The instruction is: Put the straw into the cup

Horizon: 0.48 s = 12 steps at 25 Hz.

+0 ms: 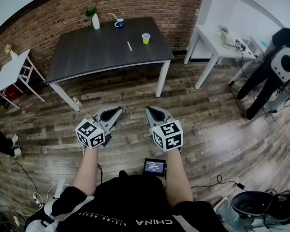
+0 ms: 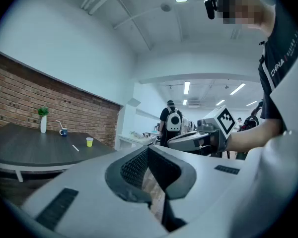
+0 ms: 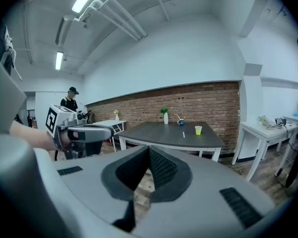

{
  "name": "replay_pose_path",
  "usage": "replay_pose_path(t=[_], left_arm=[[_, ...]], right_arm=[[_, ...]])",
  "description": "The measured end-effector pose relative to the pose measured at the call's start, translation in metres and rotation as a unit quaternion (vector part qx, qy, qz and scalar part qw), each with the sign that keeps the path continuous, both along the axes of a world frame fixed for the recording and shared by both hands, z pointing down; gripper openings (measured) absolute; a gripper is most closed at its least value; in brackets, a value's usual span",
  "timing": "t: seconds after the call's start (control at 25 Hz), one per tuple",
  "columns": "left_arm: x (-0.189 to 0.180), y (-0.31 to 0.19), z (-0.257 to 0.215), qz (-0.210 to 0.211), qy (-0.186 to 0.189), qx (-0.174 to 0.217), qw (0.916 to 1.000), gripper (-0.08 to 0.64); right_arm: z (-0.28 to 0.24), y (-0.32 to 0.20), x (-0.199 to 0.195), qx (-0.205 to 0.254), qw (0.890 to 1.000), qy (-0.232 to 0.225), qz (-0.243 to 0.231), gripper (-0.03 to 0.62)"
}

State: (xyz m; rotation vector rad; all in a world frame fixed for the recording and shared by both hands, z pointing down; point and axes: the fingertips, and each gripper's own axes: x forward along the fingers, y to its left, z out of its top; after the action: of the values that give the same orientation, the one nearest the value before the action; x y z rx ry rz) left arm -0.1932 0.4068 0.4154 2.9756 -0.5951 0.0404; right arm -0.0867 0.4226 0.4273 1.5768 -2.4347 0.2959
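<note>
A: Holding what pose?

B: Holding the left gripper [image 1: 113, 114] and the right gripper [image 1: 153, 112] side by side above the wooden floor [image 1: 208, 124]. Reaching in from 6 o'clock on bare forearms [image 1: 87, 170], with the marker cubes [image 1: 90, 133] facing up. Aiming both toward 12 o'clock, at the bench [image 1: 96, 52], and staying well apart from it. Keeping the left about level and tipping the right a little downward.

A: Grasping anything?

B: Nothing. Left jaws clenched tip to tip on empty air. Same with the right jaws, showing only floor through the slot behind the tips.

A: Finding the straw where?

B: Found the straw [image 1: 129, 46] lying flat near the middle of the bench. Looks short, thin, white and straight, and runs roughly from 11 to 5 o'clock. Found the cup [image 1: 146, 38] near it at 2 o'clock, upright, small, yellow and open at the top. Not touching each other.

A: Counting what?

B: Counting one loose straw and one cup. Also one blue mug [image 1: 119, 24] at 11 o'clock from the straw, with a bent white stem standing in it. Then one white vase [image 1: 95, 22] with a green sprig, at 9 o'clock from the mug. Adding two grippers and two white side tables [image 1: 9, 71], at 9 and 3 o'clock of the bench. Lastly one person [image 1: 275, 66] wearing a backpack at far 3 o'clock.
</note>
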Motion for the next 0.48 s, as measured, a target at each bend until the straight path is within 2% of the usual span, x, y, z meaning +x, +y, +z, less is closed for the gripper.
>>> replay_pose_path(t=[0.48], left_arm=[[0.011,0.005,0.002,0.017,-0.007,0.003,0.9998,0.002]], right_arm=[[0.003,0.005,0.005,-0.003,1.0,-0.004,0.008,0.005]])
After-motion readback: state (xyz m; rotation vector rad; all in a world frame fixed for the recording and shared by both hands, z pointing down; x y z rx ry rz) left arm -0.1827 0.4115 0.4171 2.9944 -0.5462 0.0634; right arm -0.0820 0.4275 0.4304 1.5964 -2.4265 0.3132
